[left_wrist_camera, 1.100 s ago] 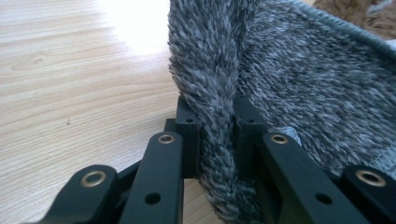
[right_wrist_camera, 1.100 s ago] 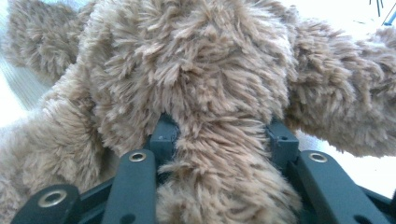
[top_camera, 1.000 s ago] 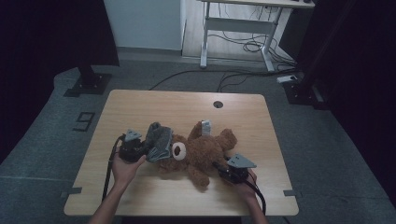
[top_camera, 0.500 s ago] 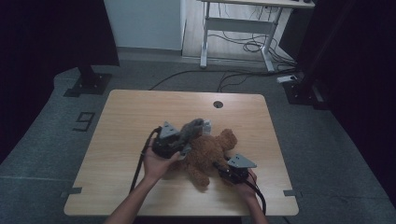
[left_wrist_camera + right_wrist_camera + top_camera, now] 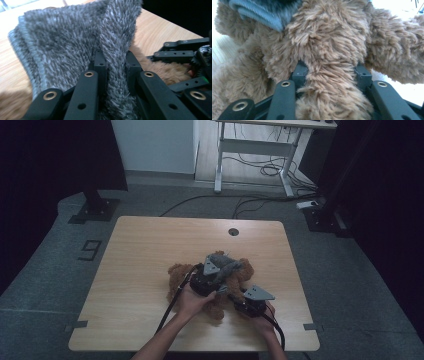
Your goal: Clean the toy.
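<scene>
A brown teddy bear (image 5: 176, 276) lies on the wooden table (image 5: 150, 250), right of centre. A grey fuzzy cloth (image 5: 226, 265) is draped over its body. My left gripper (image 5: 214, 272) is over the bear, shut on a fold of that grey cloth (image 5: 75, 45); the fold runs up between the jaws. My right gripper (image 5: 239, 301) is at the bear's near right side, shut on a brown furry limb (image 5: 329, 82) of the teddy bear (image 5: 332, 37). A corner of the grey cloth (image 5: 262, 12) hangs above it.
A round cable hole (image 5: 233, 231) sits near the table's far edge. Black cables trail from both grippers toward the near edge. A desk frame (image 5: 255, 150) and floor cables stand beyond the table, dark stands at both sides.
My left gripper has carried the grey cloth from the bear's left side rightward across its body. The right gripper has stayed on the bear's limb.
</scene>
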The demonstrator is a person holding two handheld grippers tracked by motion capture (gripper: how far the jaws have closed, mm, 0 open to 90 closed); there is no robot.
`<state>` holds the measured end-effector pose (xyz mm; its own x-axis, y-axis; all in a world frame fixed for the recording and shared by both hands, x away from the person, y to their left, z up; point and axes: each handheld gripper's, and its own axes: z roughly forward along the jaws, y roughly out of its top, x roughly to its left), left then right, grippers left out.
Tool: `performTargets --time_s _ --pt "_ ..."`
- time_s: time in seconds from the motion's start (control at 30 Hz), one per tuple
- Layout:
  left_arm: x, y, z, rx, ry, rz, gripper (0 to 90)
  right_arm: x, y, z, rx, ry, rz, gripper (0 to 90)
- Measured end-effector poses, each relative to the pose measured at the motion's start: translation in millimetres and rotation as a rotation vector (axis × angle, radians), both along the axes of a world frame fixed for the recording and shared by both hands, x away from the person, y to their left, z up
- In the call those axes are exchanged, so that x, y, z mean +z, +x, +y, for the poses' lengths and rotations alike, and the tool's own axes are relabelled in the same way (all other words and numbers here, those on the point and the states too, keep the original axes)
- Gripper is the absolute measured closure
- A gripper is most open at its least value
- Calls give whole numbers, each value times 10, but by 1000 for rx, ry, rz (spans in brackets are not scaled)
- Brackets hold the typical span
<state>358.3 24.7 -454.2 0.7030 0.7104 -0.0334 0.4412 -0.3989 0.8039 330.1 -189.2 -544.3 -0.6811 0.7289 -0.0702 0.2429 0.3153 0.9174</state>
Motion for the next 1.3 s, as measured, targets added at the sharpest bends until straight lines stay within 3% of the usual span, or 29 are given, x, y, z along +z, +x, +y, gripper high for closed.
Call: performTargets --time_s 0.13,0.27,0.37,0.53,0.57,0.83,1.13,1.3 --pt "10 55 280 68 -25 8 766 -2 -3 -2 1 5 2 573" --pt "62 56 610 105 -80 -2 768 -5 -5 -3 1 8 5 573" --pt "69 65 897 134 -140 18 768 -7 3 -15 7 24 18 572" --pt "68 79 1101 195 -134 9 769 -7 1 -15 3 26 21 572" --pt "32 105 1194 213 -130 25 769 -8 1 -17 1 28 24 572" --pt "-128 88 1418 243 -122 52 770 -11 1 -15 2 29 25 572" --pt "-339 58 1652 290 -97 114 770 -15 2 -19 2 33 27 573" --pt "-496 -1 1709 288 -105 158 770 -19 3 -18 -1 33 25 574"
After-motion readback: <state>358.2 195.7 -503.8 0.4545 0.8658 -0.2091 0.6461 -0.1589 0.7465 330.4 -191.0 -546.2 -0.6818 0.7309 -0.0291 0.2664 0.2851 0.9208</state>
